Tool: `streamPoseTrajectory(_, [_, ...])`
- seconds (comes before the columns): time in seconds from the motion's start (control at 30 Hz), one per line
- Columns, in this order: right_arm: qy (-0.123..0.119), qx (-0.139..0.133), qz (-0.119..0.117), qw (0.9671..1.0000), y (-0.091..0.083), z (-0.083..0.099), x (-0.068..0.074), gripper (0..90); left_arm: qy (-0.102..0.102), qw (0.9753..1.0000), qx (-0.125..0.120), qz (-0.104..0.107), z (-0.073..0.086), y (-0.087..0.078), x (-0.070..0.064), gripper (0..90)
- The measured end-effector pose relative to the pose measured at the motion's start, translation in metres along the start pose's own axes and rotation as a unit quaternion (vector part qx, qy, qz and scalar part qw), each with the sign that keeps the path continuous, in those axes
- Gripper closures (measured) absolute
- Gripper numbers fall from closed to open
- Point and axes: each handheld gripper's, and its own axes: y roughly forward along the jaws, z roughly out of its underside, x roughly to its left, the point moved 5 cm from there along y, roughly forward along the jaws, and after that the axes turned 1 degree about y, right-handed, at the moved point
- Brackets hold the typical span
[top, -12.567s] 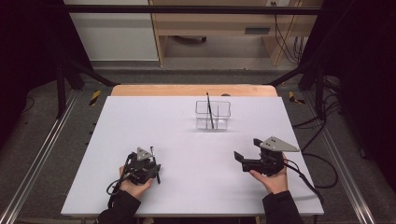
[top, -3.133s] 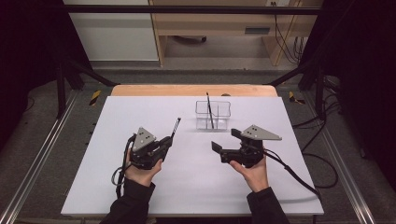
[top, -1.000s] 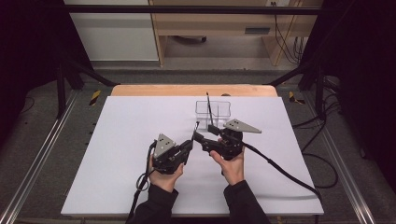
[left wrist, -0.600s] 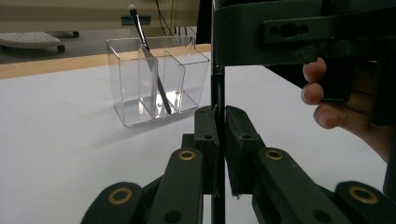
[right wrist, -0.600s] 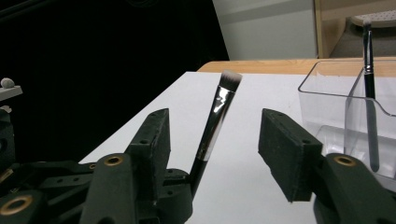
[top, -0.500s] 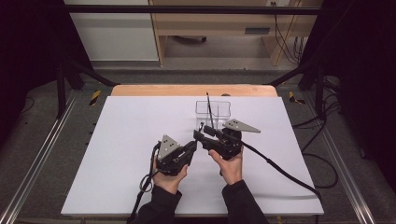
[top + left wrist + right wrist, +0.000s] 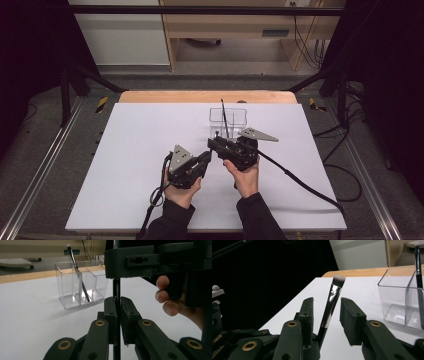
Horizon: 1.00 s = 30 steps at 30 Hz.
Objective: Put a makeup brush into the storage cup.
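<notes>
Handover of brush near middle of table, just short of organizer toward far edge. Clamped low on handle by left gripper, jaws closed tight on it; stood nearly upright, bristles up. Flanked by right gripper, jaws wide, one pad on each side of ferrule, neither seen touching.

Judged best done thus: right jaws centred on shaft and closed squarely before any loosening of left; then lifted straight, clear of second brush leaning in organizer.

Shown in right gripper view: pale bristle tip, bright ferrule, and gap between pads and shaft. Shown in left gripper view: closed grip on dark handle, right gripper's body crossing overhead, person's fingers beside it. Given in high view: both grippers nose to nose, organizer just beyond.
</notes>
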Motion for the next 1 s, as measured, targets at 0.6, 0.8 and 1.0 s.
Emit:
streamPoseTrajectory(0.6, [0.026, 0.008, -0.025, 0.9993, 0.0014, 0.0011, 0.0026, 83.1, 0.001, 1.0, -0.003, -0.004, -0.0009, -0.0012, 0.0001, 83.4])
streamPoseTrajectory(0.8, [0.025, 0.006, -0.03, 0.9992, 0.0006, 0.0009, 0.0036, 83.7, 0.004, 1.0, -0.003, -0.001, -0.0012, -0.0016, 0.0001, 83.3])
streamPoseTrajectory(1.0, [0.018, 0.005, -0.032, 0.9993, 0.0006, 0.0014, 0.0038, 83.7, 0.008, 1.0, 0.003, 0.005, -0.0025, -0.0019, 0.0036, 78.3])
